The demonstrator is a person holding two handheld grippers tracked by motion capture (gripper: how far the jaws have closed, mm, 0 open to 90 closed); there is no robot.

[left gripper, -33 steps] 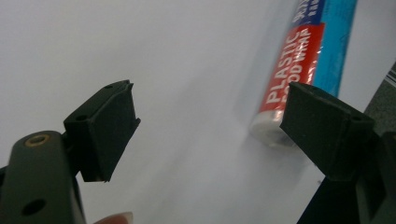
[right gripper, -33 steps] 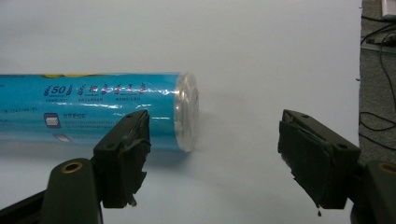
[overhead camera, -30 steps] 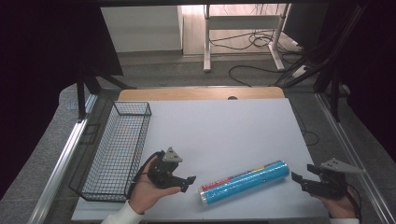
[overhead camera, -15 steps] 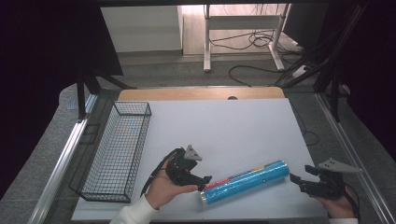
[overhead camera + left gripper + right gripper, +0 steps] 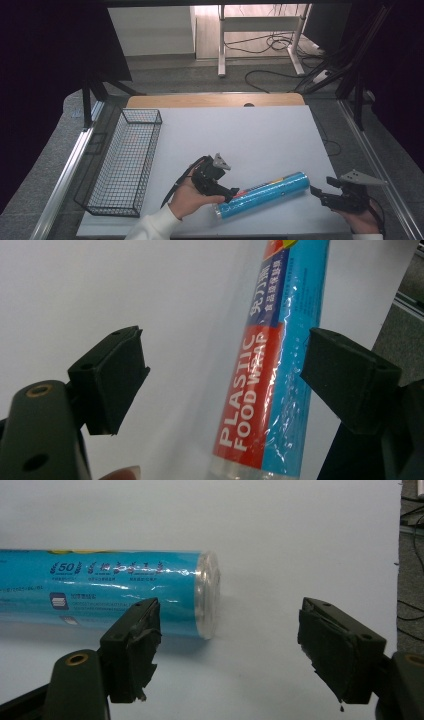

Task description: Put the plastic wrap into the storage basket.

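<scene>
Plastic wrap roll (image 5: 262,194) is lying on the white table (image 5: 250,135), long axis running diagonally, near end twd left tool (image 5: 231,194), far end pointing at right tool (image 5: 316,192). Left tool is nearer, jaws spread, straddling the roll w/o pinching it. Right tool's jaws are gaping too, holding nothing. Label is reading "PLASTIC FOOD WRAP", "50", plus Chinese text.
</scene>
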